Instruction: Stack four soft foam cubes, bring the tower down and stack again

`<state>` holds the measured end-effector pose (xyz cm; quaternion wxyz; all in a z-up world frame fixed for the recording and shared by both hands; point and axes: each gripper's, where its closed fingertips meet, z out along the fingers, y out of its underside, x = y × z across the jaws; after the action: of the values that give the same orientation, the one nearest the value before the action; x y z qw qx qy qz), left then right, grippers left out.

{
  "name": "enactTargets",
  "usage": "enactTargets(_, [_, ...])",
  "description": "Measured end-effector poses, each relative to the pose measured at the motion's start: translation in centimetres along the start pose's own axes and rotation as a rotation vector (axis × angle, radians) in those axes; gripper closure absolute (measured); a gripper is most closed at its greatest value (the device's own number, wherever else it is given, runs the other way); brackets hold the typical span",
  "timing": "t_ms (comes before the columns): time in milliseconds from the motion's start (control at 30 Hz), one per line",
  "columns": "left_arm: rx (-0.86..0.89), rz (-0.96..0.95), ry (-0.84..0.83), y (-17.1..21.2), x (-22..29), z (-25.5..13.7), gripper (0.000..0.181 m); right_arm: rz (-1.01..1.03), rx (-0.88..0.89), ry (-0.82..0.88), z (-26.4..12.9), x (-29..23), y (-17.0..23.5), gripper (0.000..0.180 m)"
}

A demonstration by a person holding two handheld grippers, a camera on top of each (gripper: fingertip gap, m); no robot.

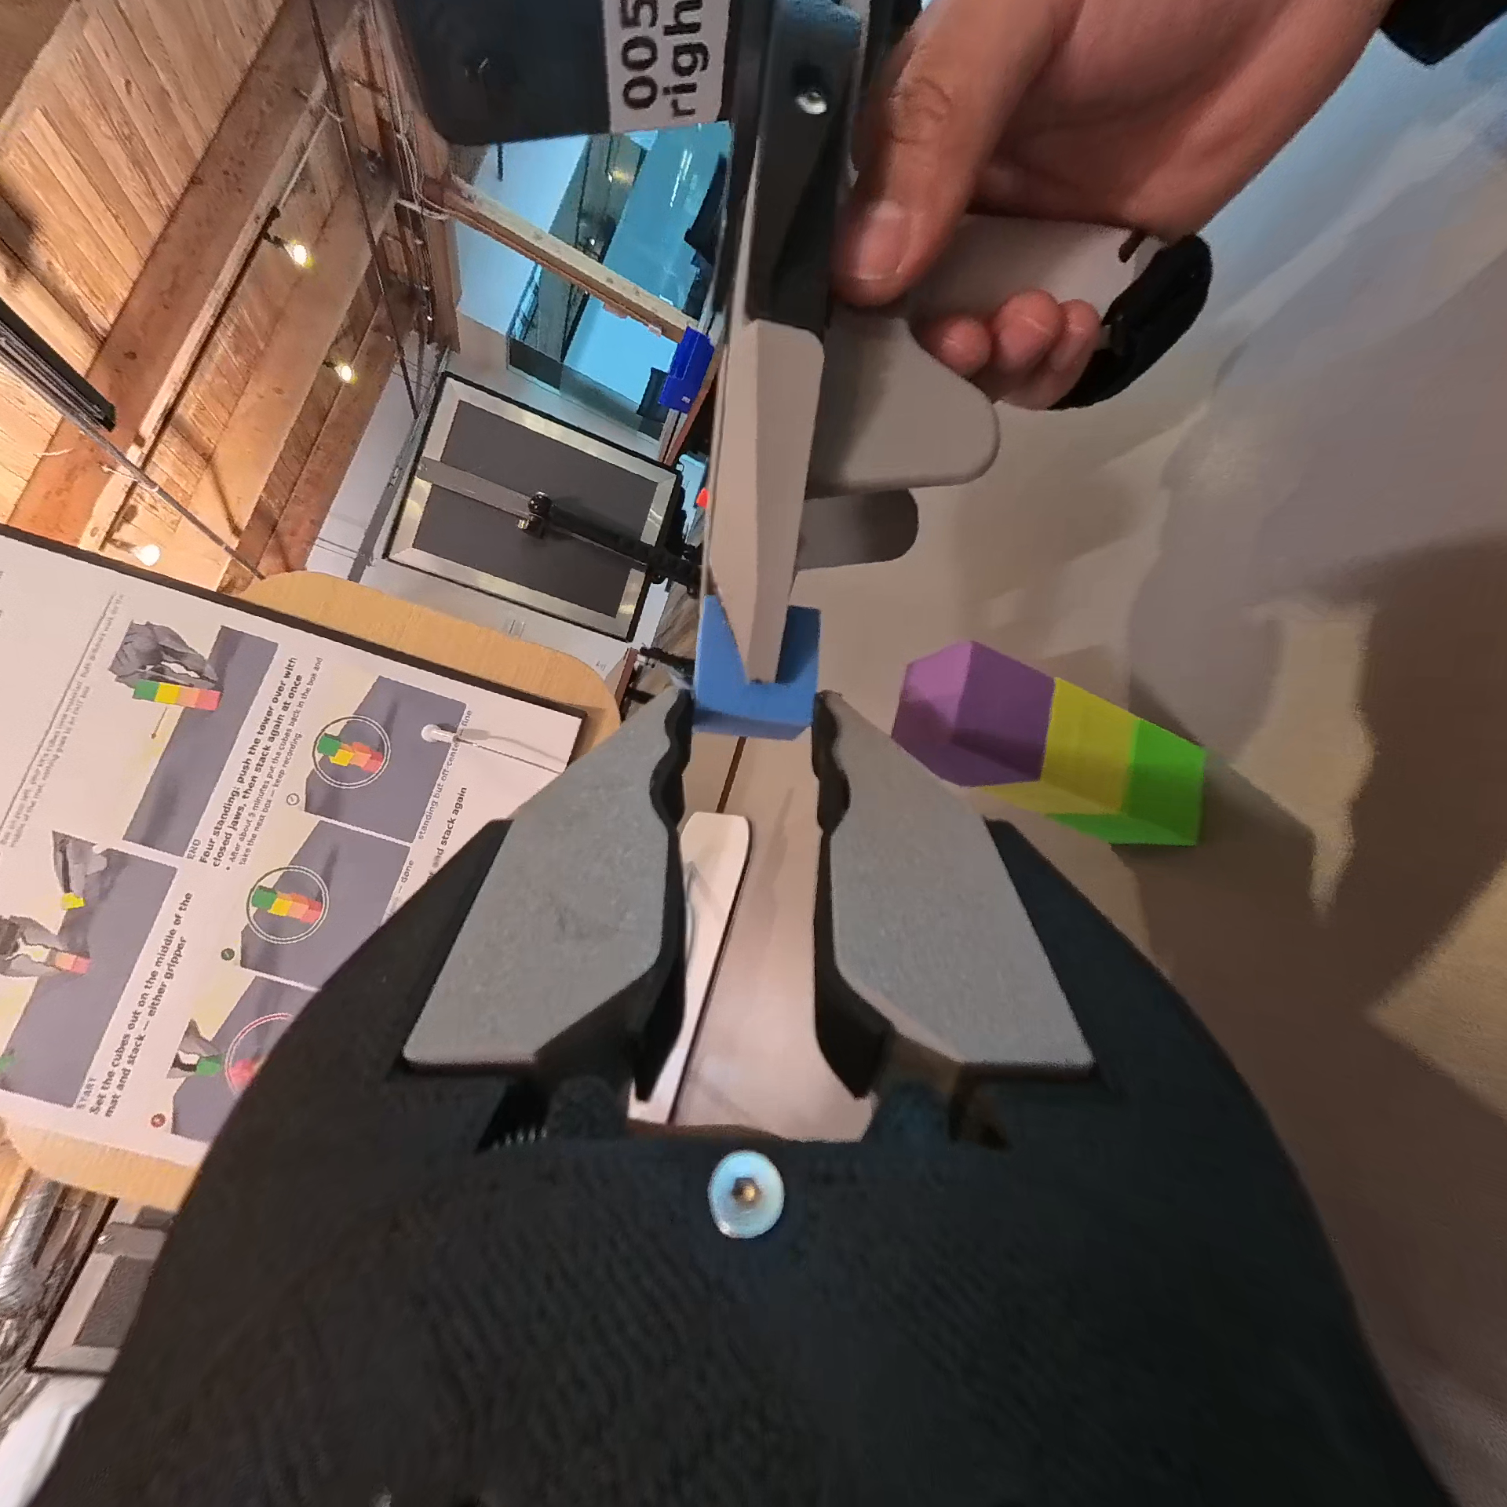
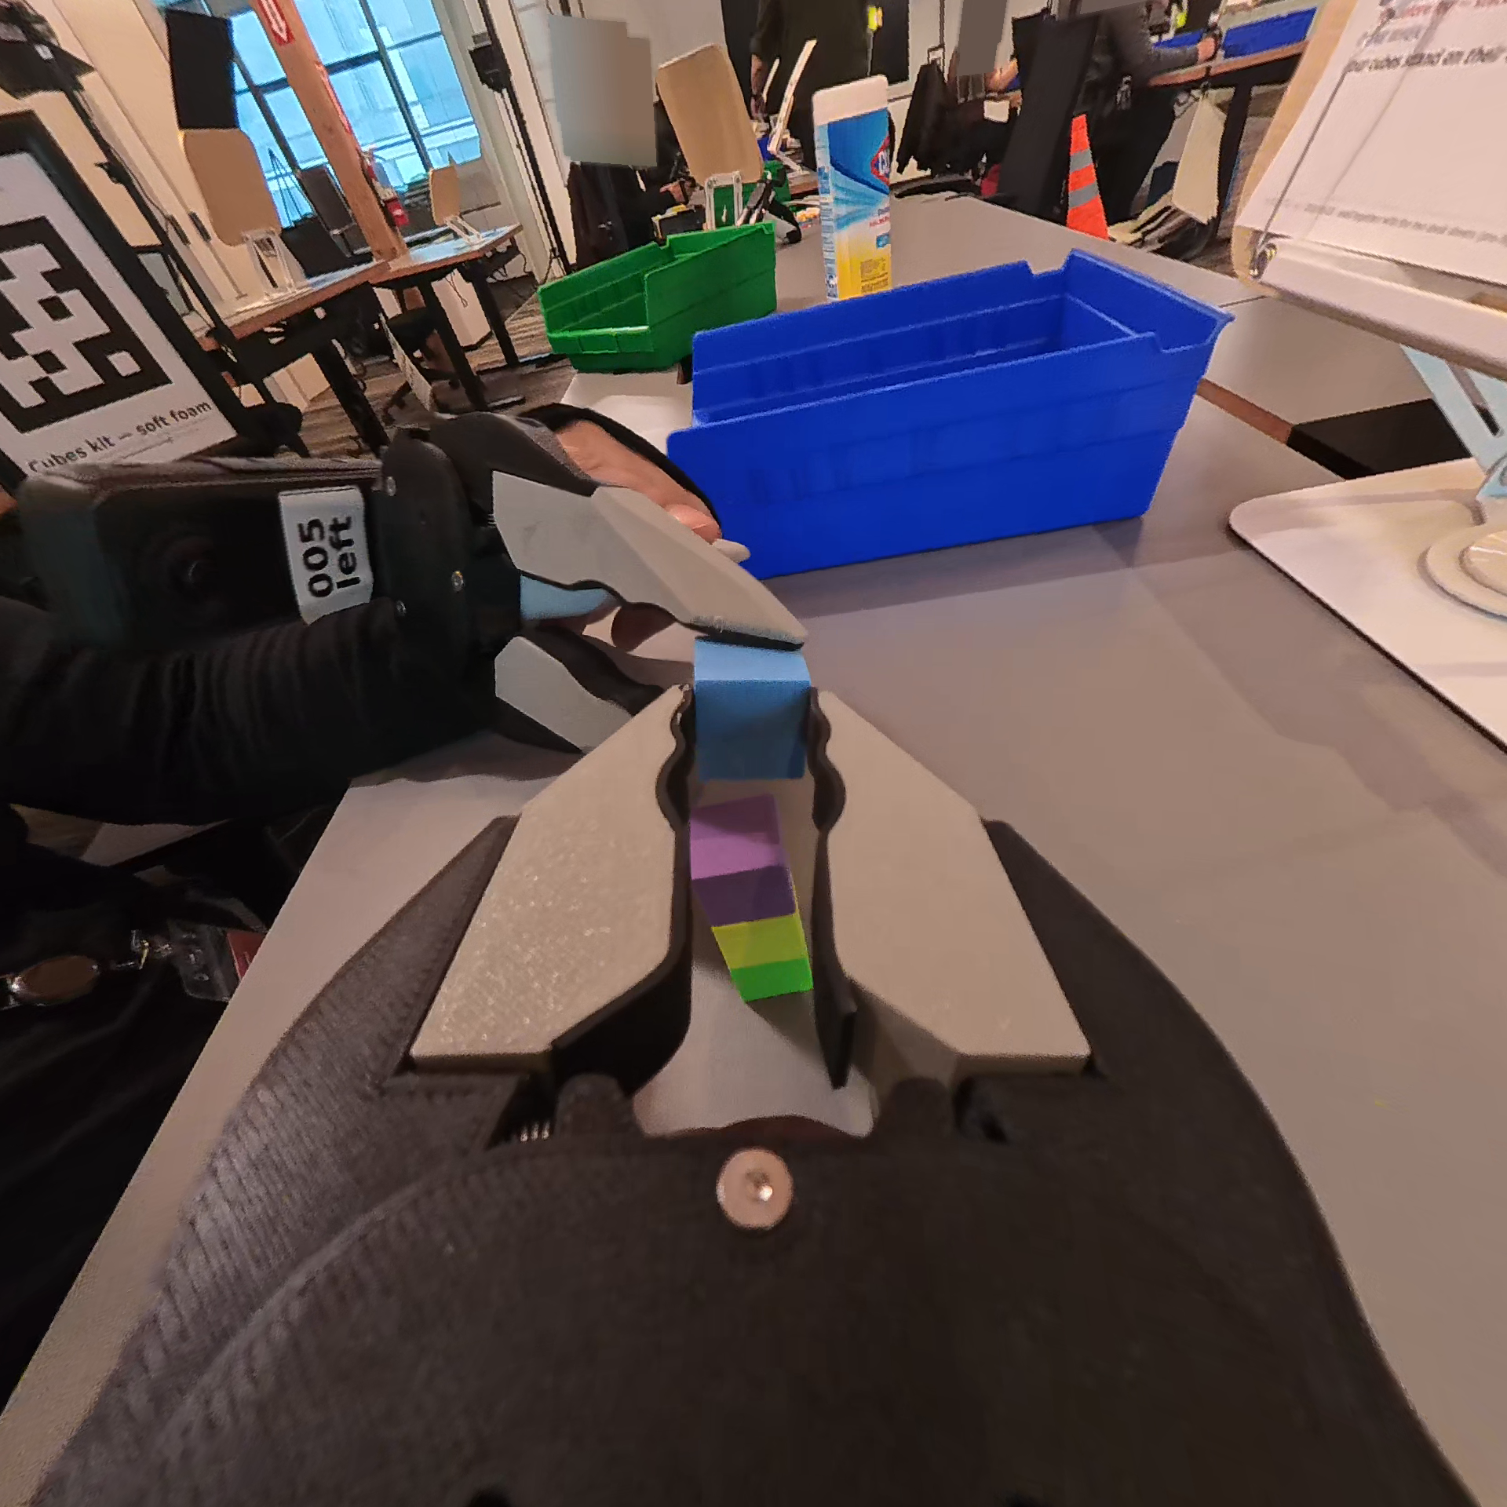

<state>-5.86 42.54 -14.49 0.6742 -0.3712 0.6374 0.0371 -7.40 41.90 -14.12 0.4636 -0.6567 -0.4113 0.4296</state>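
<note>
A blue foam cube (image 2: 749,722) is held in the air just above a tower of a purple cube (image 2: 738,856) on a yellow cube (image 2: 762,942) on a green cube (image 2: 775,978). My right gripper (image 2: 749,703) is shut on the blue cube's two sides. My left gripper (image 1: 752,711) comes in sideways and is shut on the same blue cube (image 1: 754,705) from top and bottom; its upper finger (image 2: 652,563) rests on the cube's top. The left wrist view is rolled, so the tower (image 1: 1052,742) looks as if it lies on its side there.
A blue bin (image 2: 938,457) stands behind the cubes on the grey table (image 2: 1101,734), with a green bin (image 2: 652,302) and a wipes canister (image 2: 852,187) farther back. An instruction sheet on a stand (image 2: 1386,163) with a white base (image 2: 1345,554) is at the right. My left and right fingertips are right by each other.
</note>
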Motion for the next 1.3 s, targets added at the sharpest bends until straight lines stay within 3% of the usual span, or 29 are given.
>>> enactTargets(733, [-0.018,0.031,-0.011,0.5,0.0,-0.1,0.154,0.029,-0.020,-0.036,-0.2,0.1,0.9,0.156])
enactTargets(933, [-0.012,0.007,-0.031,0.8,-0.5,-0.4,0.164,0.031,-0.012,-0.043,-0.6,0.1,0.8,0.156])
enactTargets(1300, [-0.220,-0.147,-0.027,6.0,-1.0,0.3,0.177,-0.155,-0.200,0.008,-0.4,-0.8,2.6,0.156])
